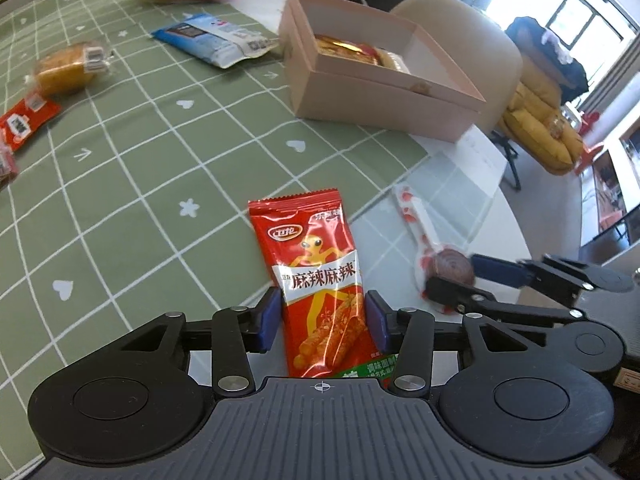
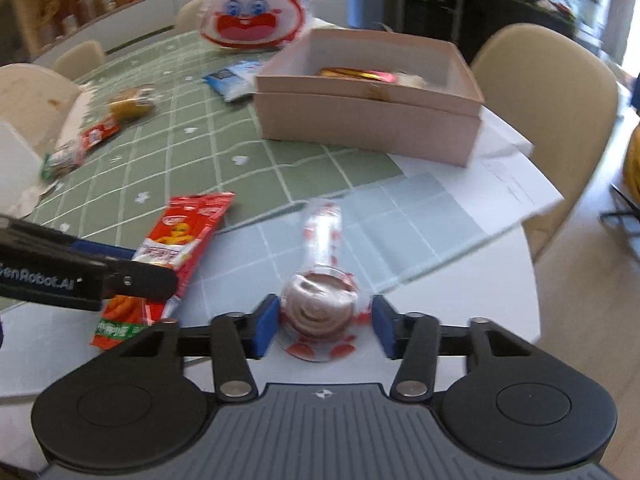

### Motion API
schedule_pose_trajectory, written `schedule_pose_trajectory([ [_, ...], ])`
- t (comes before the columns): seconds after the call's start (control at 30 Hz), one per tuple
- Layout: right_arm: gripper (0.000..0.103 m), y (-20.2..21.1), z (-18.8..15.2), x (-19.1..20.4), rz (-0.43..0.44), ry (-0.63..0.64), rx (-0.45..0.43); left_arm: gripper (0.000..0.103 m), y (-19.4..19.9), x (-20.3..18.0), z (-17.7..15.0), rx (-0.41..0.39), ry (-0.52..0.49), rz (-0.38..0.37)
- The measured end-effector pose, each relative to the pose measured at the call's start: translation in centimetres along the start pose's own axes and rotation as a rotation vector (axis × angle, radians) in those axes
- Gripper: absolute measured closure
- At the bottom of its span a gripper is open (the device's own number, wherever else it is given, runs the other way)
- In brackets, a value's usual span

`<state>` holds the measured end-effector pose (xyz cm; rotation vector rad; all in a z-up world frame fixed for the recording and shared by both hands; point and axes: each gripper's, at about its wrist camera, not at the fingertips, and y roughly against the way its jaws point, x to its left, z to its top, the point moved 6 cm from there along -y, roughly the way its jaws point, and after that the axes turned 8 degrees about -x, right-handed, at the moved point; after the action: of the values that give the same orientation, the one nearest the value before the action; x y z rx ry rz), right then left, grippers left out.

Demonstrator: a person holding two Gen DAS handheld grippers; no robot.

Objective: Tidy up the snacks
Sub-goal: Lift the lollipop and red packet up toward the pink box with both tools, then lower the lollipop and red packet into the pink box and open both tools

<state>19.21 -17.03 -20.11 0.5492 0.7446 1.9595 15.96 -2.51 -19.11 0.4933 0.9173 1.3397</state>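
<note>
A red spicy-strip packet [image 1: 320, 264] lies lengthwise on the green checked cloth, and my left gripper [image 1: 323, 320] has both blue pads against its long edges. From the right wrist view, the same packet [image 2: 184, 232] sits in the left gripper [image 2: 152, 268]. A round spiral candy in a clear, red-spotted wrapper [image 2: 318, 304] lies between the pads of my right gripper [image 2: 326, 326]. The left pad touches it, while the right pad stands a sliver off the disc. The candy [image 1: 454, 266] and right gripper [image 1: 456, 276] also show beside the packet. A pink open box [image 1: 384, 100] [image 2: 360, 128] holding snacks stands beyond.
A blue-white packet [image 1: 216, 40], a wrapped bun [image 1: 66, 68] and red packets [image 1: 24, 124] lie on the cloth to the left. A rabbit-face bag [image 2: 252, 4] stands at the back. Beige chairs [image 2: 548, 92] ring the table; its rounded edge [image 2: 532, 280] is close on the right.
</note>
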Motion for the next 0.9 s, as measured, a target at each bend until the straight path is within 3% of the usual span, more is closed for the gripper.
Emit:
schedule_pose_trajectory([
  [0.13,0.058,-0.1,0.1,-0.3,0.019,0.032,-0.01,0.054,0.6,-1.3,0.6,0.011,-0.045,-0.047],
  [0.33,0.059,1.6,1.6,-2.0,-0.032,-0.031,-0.015,0.054,3.3,-3.9,4.8,-0.083,-0.129,-0.185],
  [0.57,0.059,9.3,10.1,-4.3,-0.115,-0.019,-0.194,0.054,9.4,-7.7,12.6,-0.212,-0.199,-0.315],
  [0.73,0.059,14.2,17.9,-5.8,-0.089,0.082,-0.344,0.054,13.8,-10.6,19.3,-0.327,-0.277,-0.268],
  [0.9,0.059,13.3,21.8,-7.5,-0.103,0.084,-0.413,0.054,12.6,-10.9,23.3,-0.383,-0.262,-0.177],
])
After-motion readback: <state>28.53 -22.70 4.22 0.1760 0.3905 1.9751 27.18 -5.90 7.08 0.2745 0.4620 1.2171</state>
